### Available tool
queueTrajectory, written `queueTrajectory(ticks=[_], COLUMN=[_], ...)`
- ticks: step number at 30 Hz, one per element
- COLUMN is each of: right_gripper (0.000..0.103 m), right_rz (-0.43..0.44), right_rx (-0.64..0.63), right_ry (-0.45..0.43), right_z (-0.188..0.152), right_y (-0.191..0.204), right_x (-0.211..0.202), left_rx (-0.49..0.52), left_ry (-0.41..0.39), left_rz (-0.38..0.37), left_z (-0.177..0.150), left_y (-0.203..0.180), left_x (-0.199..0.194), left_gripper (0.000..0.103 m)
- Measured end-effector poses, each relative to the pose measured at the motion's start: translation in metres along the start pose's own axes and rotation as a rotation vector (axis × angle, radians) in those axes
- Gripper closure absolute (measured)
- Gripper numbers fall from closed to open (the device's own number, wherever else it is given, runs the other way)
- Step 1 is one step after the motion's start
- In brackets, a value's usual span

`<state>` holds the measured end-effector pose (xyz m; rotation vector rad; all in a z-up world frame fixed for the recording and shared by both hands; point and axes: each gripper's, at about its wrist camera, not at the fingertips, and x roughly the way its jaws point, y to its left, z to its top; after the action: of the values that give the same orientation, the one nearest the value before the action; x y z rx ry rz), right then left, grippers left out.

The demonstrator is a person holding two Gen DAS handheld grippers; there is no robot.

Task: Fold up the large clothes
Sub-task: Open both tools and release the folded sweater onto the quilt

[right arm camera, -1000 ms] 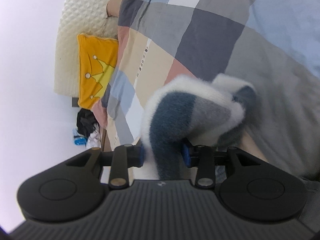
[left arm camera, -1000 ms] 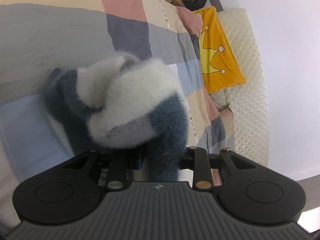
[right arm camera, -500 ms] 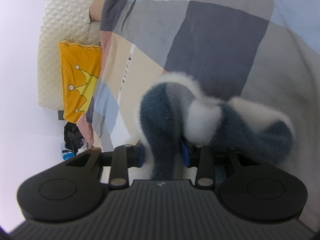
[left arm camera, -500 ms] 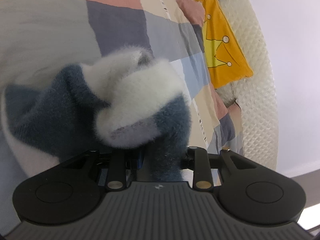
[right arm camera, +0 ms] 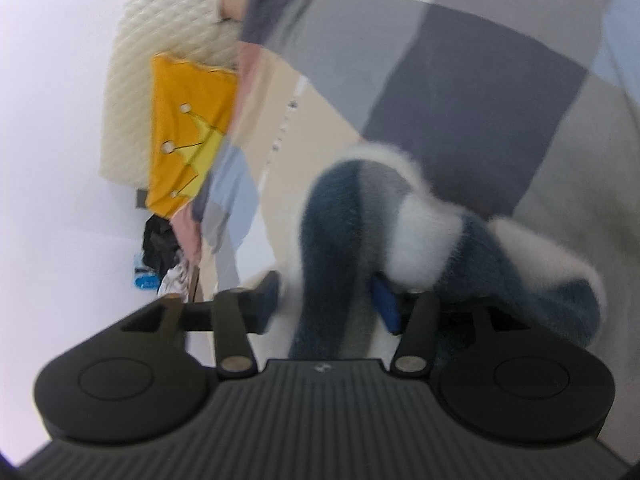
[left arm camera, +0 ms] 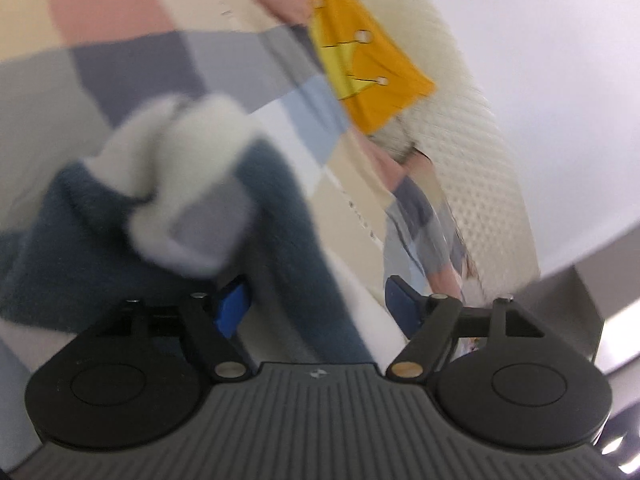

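Left wrist view looks along the left tool (left arm camera: 316, 306), which points somewhat downward at a bed covered by a checked quilt (left arm camera: 120, 52) in grey, pink, cream and pale blue. Its jaws have just been opening and now stand wide and released, the blue pads (left arm camera: 231, 312) set clear of the cloth. A fluffy sweater (left arm camera: 188, 184) in dark blue, white and grey lies bunched on the quilt, with one dark blue fold running down between the two pads; the picture is blurred, so whether the left pad brushes the fluff cannot be told. Beyond the sweater, an orange pillow with a yellow crown (left arm camera: 360, 68) leans by a cream padded headboard (left arm camera: 476, 152) under a white wall. Right wrist view shows the right tool (right arm camera: 326, 304) tipped downward in the same manner, its jaws also just opened and let go, with a dark blue fold of the same sweater (right arm camera: 400, 228) standing up between the pads and the rest heaped to the right. A dark pile of clothes (right arm camera: 160, 240) sits low beside the bed's edge.
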<state>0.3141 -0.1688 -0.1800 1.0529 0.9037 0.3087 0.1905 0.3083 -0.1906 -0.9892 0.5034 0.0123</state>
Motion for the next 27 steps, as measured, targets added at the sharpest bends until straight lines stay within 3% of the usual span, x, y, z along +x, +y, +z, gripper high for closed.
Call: queueTrajectory(ticks=[4, 8, 11, 12, 16, 20, 27], right_gripper=[0.028, 0.028, 0.03, 0.035, 0.036, 0.036, 0.038], right_rz=[0.005, -0.015, -0.034, -0.047, -0.097, -0.102, -0.143], right_rx=[-0.181, -0.477, -0.616, -0.659, -0.788, -0.862, -0.94], right_ry=[0.013, 0.099, 0.135, 0.143, 0.115, 0.062, -0.018], right_z=[-0.009, -0.031, -0.047, -0.05, -0.058, -0.058, -0.047], right_y=[0.022, 0.052, 0.062, 0.065, 0.072, 0.078, 0.078], right_x=[-0.008, 0.0, 0.008, 0.01, 0.014, 0.014, 0.034], left_rx=[0.195, 0.411, 0.522, 0.549, 0.649, 0.657, 0.588], left_ry=[0.002, 0.035, 0.052, 0.061, 0.062, 0.006, -0.091], left_rz=[0.049, 0.103, 0.143, 0.15, 0.136, 0.166, 0.216], left_z=[-0.019, -0.041, -0.05, -0.054, -0.067, -0.067, -0.029], left_y=[-0.03, -0.053, -0.065, -0.067, -0.078, -0.08, -0.065], left_x=[-0.001, -0.001, 0.004, 0.004, 0.0, 0.009, 0.043], left_gripper=[0.025, 0.025, 0.025, 0.025, 0.025, 0.025, 0.026])
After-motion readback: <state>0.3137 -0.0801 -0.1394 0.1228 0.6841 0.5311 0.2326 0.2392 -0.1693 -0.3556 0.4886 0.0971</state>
